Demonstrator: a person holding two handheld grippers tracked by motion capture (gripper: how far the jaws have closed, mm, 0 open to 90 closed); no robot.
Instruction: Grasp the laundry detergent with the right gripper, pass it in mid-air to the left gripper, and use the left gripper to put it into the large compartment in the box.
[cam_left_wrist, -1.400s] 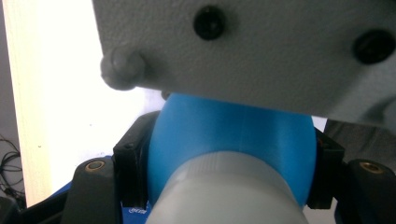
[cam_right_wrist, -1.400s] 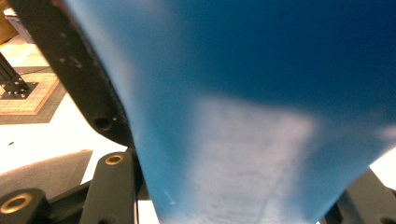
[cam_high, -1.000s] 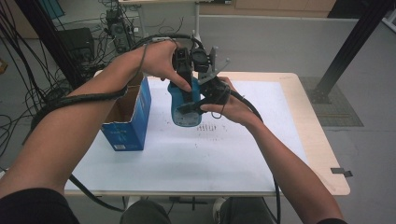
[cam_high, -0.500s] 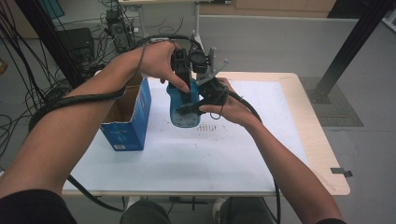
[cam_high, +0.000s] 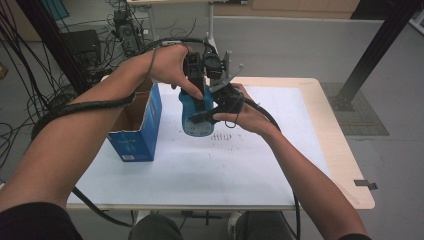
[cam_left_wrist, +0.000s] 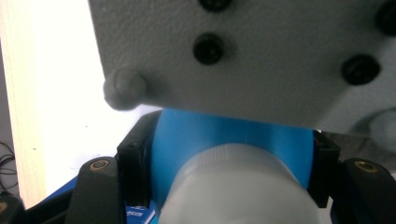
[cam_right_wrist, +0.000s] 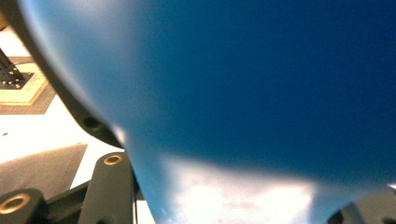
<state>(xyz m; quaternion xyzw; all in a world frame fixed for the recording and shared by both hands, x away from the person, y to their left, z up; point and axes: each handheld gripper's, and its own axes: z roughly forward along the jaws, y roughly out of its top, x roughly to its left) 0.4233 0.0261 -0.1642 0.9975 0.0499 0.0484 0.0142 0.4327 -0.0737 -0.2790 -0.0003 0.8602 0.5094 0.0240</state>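
The blue box (cam_high: 137, 131) carries small white print low on its near face, too small to read. In the left gripper view, white lettering on a blue surface (cam_left_wrist: 135, 213) between the jaws is blurred beyond reading.

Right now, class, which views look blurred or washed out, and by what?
Left gripper view: the white cap and the grey plate are soft, too close to focus, and the table is overexposed. Right gripper view: the blue bottle is a blur. High view: evenly lit and sharp.
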